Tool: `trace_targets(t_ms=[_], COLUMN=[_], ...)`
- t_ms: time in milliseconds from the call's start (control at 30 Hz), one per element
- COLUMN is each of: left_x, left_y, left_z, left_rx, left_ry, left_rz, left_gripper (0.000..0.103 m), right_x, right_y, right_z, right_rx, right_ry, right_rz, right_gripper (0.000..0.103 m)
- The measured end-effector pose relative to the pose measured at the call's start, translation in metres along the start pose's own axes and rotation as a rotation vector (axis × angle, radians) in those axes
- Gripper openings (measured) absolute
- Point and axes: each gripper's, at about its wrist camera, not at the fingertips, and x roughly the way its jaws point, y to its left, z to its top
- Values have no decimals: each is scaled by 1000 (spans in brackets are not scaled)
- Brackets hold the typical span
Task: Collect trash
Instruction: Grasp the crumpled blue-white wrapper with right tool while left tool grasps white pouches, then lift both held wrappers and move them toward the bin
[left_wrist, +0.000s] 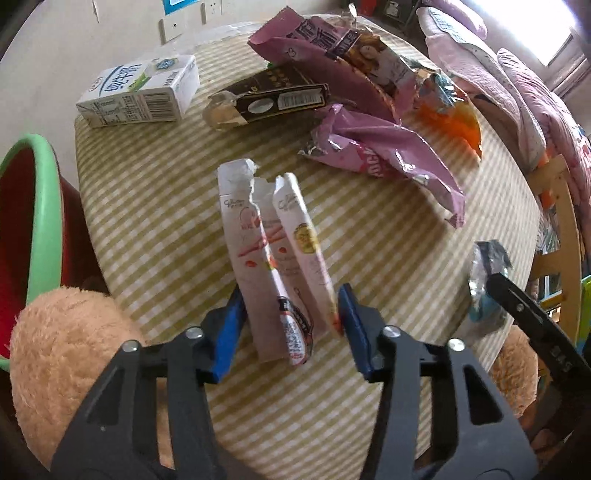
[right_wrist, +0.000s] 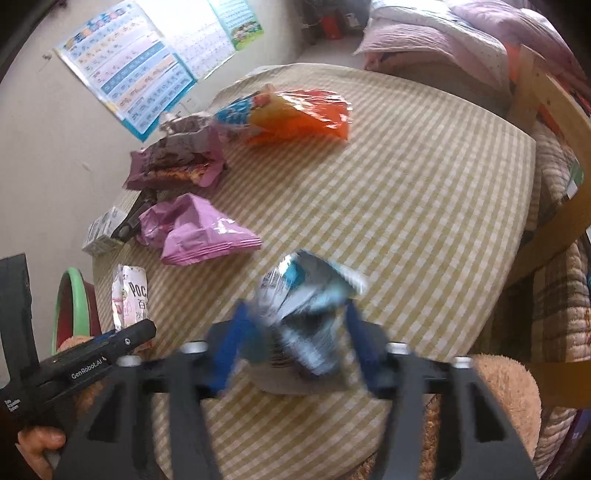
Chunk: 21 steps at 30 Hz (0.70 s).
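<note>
A torn white and pink snack box (left_wrist: 269, 236) sits tilted between the blue pads of my left gripper (left_wrist: 291, 317), which press on its sides. The same box (right_wrist: 131, 295) shows at the lower left of the right wrist view. My right gripper (right_wrist: 297, 332) is shut on a crumpled blue and silver wrapper (right_wrist: 306, 291), blurred here. That wrapper (left_wrist: 487, 273) also shows at the table's right edge. More trash lies farther back: a milk carton (left_wrist: 140, 92), a dark box (left_wrist: 273, 101), a pink bag (left_wrist: 388, 155), a large purple bag (left_wrist: 317, 44) and an orange bag (left_wrist: 454, 114).
A round table with a green checked cloth (left_wrist: 155, 192) holds everything. A red bin with a green rim (left_wrist: 40, 221) stands at its left edge. Tan plush (left_wrist: 66, 350) is below the near edge. Bedding (left_wrist: 517, 85) and a wooden chair frame (left_wrist: 569, 236) are on the right.
</note>
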Motion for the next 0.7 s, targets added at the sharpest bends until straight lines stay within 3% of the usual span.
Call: trace_targets(t_ms=[133, 433, 700], left_x=[-22, -93, -127], left_y=[7, 8, 1], left_z=[-4, -3, -1], left_rx=[13, 71, 97], left_ry=[-61, -306, -415], left_rz=[10, 67, 88], left_gripper=[44, 44, 44], right_x=[-12, -52, -82], right_y=[8, 34, 67], right_z=[1, 5, 7], right_rx=[-34, -83, -139], right_ry=[-57, -173, -237], right_rz=[-3, 15, 45], right_gripper=[35, 35, 35])
